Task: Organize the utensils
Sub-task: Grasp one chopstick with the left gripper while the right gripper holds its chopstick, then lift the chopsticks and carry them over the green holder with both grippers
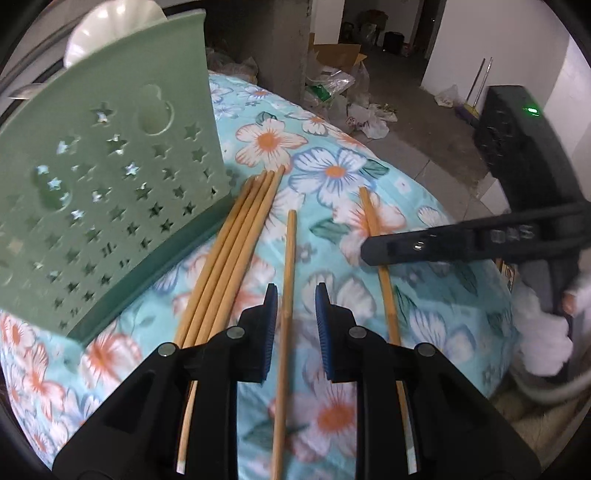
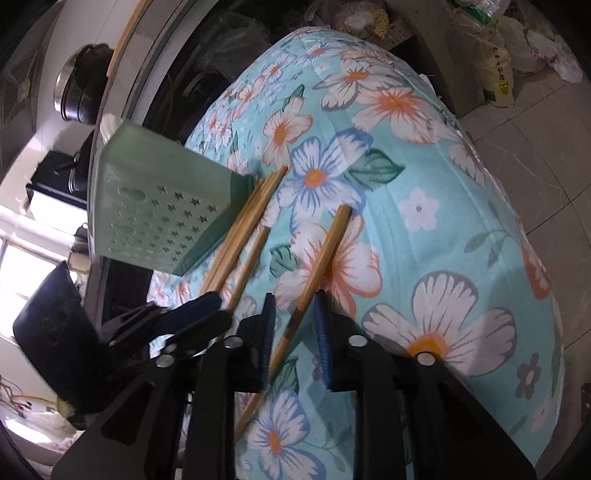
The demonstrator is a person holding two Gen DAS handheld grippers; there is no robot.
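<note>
Several bamboo chopsticks lie on a floral cloth. A bundle [image 1: 236, 236] lies beside the green star-perforated utensil holder [image 1: 110, 184], which lies on its side. My left gripper [image 1: 295, 314] is open, its jaws either side of a single chopstick [image 1: 288, 295]. Another single chopstick [image 1: 373, 225] lies to the right, under the right gripper's finger [image 1: 443, 247]. In the right wrist view my right gripper [image 2: 295, 317] is open around that chopstick [image 2: 321, 262]. The holder [image 2: 159, 214], the bundle [image 2: 243, 221] and the left gripper [image 2: 192, 314] show at the left.
The floral cloth [image 1: 351, 166] covers a rounded table that drops off to the right and far side. A white dish [image 1: 110, 26] sits behind the holder. Bags and a cardboard box [image 1: 336, 55] clutter the floor beyond. A dark pot [image 2: 81, 85] stands at upper left.
</note>
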